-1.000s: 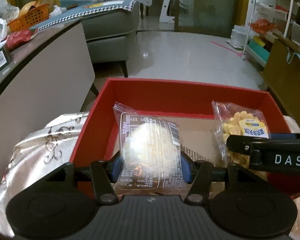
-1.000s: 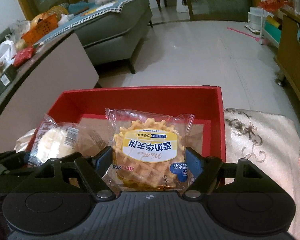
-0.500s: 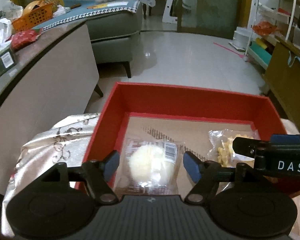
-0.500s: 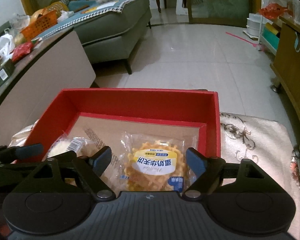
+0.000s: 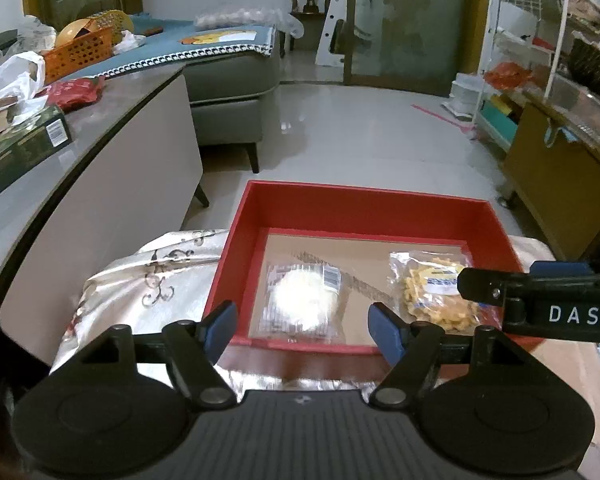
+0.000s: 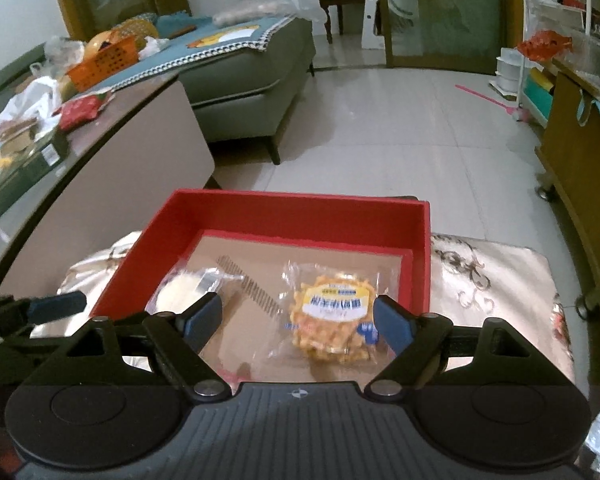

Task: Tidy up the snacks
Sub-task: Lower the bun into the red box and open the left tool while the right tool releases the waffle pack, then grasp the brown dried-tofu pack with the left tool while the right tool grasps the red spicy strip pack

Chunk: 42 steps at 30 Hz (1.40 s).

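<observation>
Left wrist view: my left gripper (image 5: 302, 327) hangs over the near wall of the red box (image 5: 364, 204), jaws part open and empty, the white bun packet (image 5: 305, 301) lying flat on the box floor beyond them, the waffle packet (image 5: 432, 294) beside it to the right. Right wrist view: my right gripper (image 6: 298, 320) sits above the waffle packet (image 6: 332, 314), jaws opening, gripping nothing; the packet lies loose in the box. Both snacks look placed, so I judge this the release-and-pull-back step; next calls for finding another snack, none visible on the cloth-covered surface (image 6: 496, 276).
</observation>
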Motion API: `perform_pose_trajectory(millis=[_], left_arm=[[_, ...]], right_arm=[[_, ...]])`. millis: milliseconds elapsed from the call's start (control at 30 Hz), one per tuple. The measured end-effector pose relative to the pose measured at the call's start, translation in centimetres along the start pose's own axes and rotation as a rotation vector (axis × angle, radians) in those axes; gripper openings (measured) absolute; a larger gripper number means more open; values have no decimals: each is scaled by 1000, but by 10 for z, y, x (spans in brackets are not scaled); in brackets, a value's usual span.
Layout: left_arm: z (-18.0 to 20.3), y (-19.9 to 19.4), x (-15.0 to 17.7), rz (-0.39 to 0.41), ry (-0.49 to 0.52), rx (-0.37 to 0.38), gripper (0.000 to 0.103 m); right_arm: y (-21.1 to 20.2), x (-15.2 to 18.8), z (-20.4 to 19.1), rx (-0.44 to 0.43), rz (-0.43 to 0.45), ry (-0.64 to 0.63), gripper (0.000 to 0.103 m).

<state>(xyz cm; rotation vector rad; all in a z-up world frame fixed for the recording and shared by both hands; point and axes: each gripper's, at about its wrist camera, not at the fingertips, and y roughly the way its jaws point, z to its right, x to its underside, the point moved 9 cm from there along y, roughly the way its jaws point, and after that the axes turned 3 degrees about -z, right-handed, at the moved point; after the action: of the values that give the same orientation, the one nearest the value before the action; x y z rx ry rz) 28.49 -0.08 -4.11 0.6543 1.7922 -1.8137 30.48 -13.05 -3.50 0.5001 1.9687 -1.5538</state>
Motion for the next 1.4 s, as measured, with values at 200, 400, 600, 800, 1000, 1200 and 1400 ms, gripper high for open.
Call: perform_pose_trajectory(millis=[200,400,600,800,1000,1200,1400], left_arm=[[-7,-21,11,14,-13,7,67],[-16,-35,21,16,-24,-4,67],[-20,-48,33,21,-23,-11,67],[-26,-58,42,24,-26,-15,67],[-31,-65,52,16,-30,-24,67],[-42,-70,70,-18,-45,-20,67],[-55,-73,95,-80,-75,-13,67]], right_arm=[[-15,14,-10,-16,-4,-1,88],[-23,28,-23,-33,-14,-13,88],[-31,40,-31,-45,-23,-20,88],[-38,50,-39,-58,-28,-19,89],[-41,60,-47,-67,-43,-25,89],[-40,77,-57,-89,-82,-35,89],[-32,105,-69,-85,-153,-75,90]])
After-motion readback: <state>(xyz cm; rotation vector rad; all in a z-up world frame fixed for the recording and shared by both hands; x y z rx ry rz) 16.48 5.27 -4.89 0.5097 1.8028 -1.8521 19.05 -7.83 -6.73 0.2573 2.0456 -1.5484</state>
